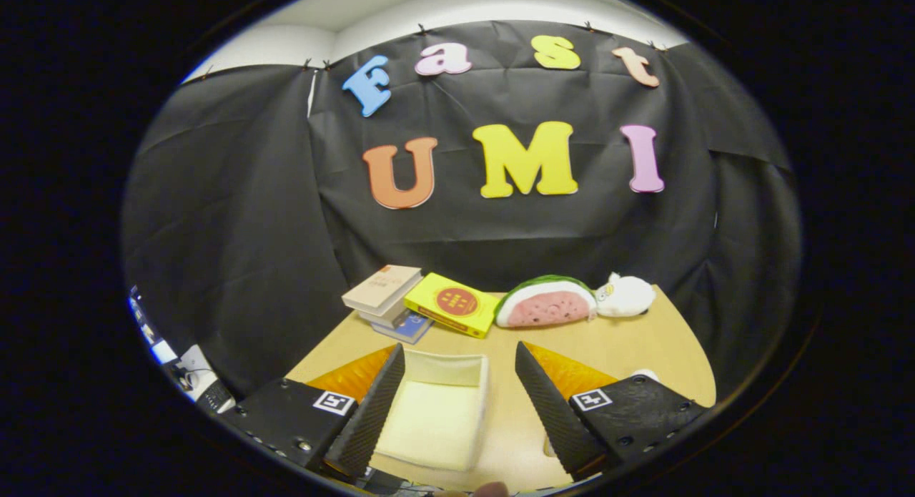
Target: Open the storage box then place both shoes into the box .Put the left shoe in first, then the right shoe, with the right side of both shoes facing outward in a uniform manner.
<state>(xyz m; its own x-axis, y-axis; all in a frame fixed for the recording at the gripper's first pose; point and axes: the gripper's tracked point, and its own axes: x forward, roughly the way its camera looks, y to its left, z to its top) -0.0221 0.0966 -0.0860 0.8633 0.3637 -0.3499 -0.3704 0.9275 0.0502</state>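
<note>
While the gripper [457, 404] hangs above the near part of the wooden bench [629, 347], its two dark ribbed fingers [372, 411] stand spread wide and pinch nothing. Between them, nearer the left one, sits the cream storage box [437, 411]; its top is open and its pale inside shows bare. Bare wood runs between the box's right wall and the right finger, and on toward the back of the bench. Along the far edge lie a stack of books [386, 297], a yellow book [452, 304] leaning against it, a watermelon-slice plush [547, 304] and a white plush [625, 295] touching it. A small white thing peeps from behind the right finger; what it is I cannot tell.
</note>
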